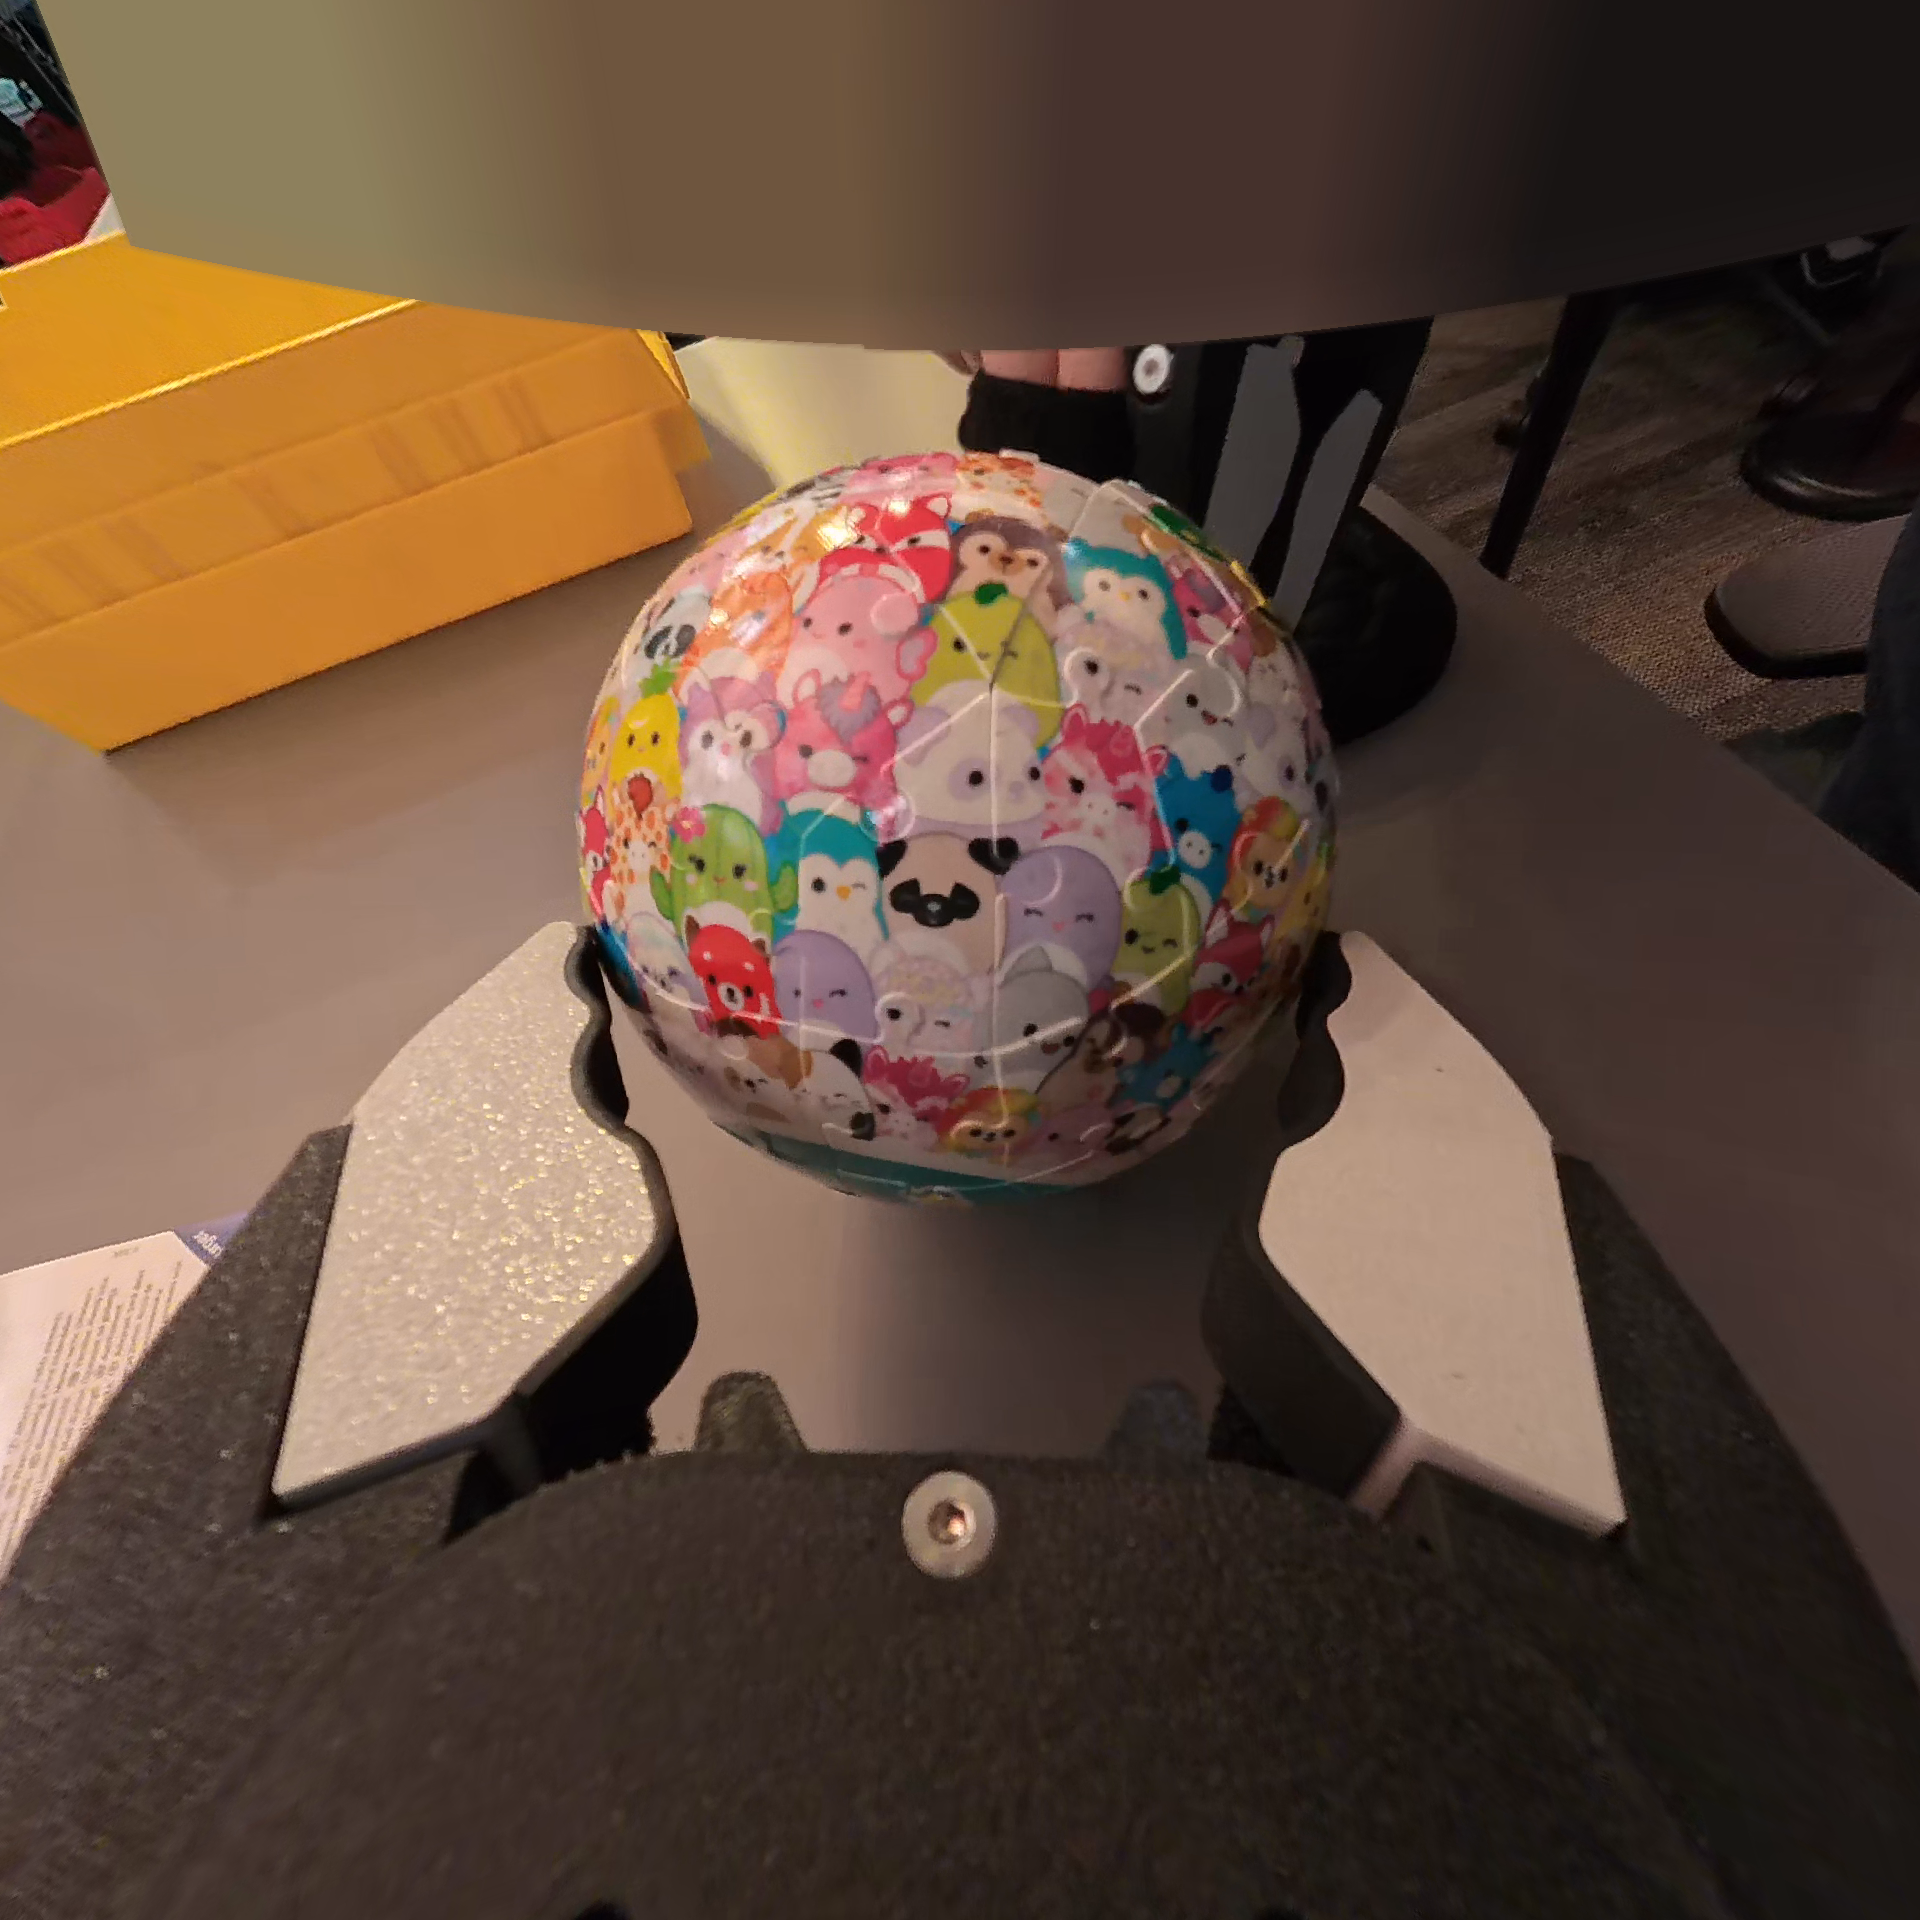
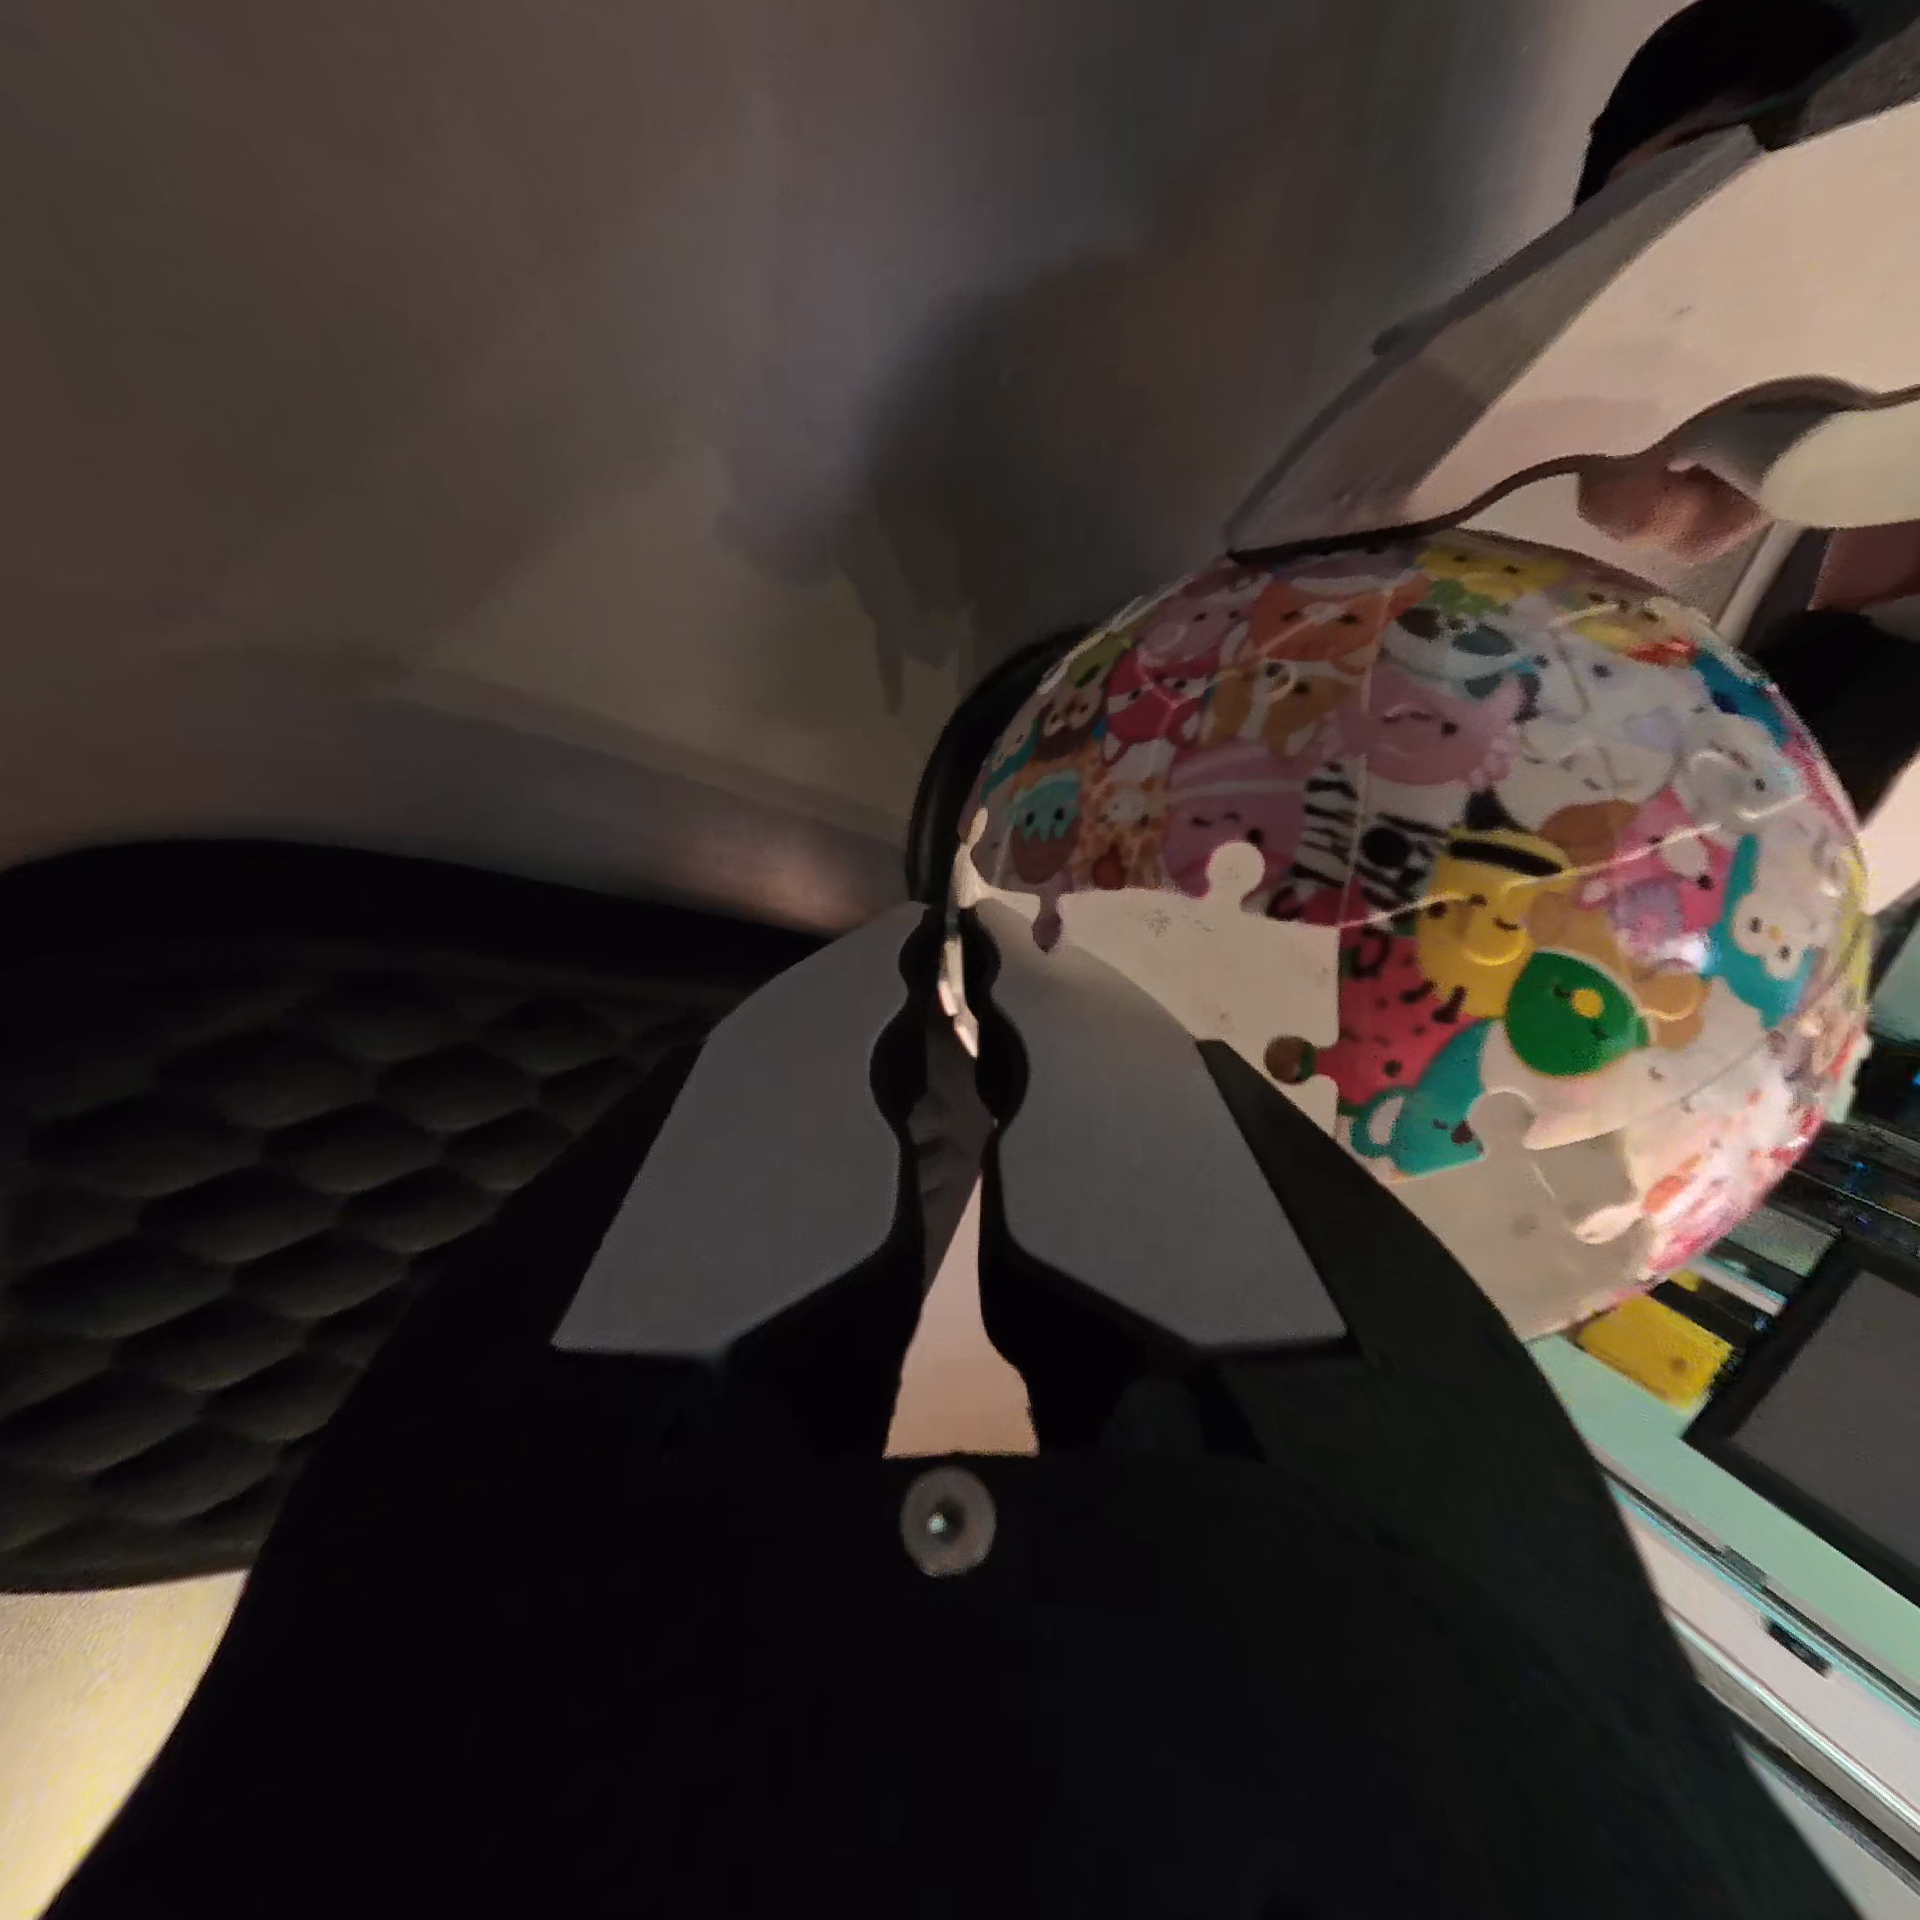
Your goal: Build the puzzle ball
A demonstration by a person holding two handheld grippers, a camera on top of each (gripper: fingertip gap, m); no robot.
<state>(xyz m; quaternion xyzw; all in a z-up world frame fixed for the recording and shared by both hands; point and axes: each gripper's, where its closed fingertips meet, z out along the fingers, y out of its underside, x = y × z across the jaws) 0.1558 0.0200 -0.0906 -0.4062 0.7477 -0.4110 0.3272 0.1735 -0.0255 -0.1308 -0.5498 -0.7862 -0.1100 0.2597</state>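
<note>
The puzzle ball (image 1: 956, 810), covered in colourful cartoon animals, sits between my left gripper's two fingers. My left gripper (image 1: 956, 966) is shut on it at its widest part and holds it just above the grey table (image 1: 260, 883). In the right wrist view the ball (image 2: 1507, 831) has a white gap (image 2: 1174, 956) where pieces are absent. My right gripper (image 2: 948, 925) is at the gap's left edge, jaws almost together on a thin dark puzzle piece (image 2: 938, 1122) seen edge-on. A left gripper finger (image 2: 1455, 343) lies on top of the ball. The right gripper (image 1: 1299, 457) shows behind the ball.
A yellow box (image 1: 312, 499) lies on the table at the back left. A printed leaflet (image 1: 73, 1351) lies at the near left. A black mesh chair back (image 2: 260, 1143) is on the left of the right wrist view. Chair legs and feet (image 1: 1787, 623) stand beyond the table's right edge.
</note>
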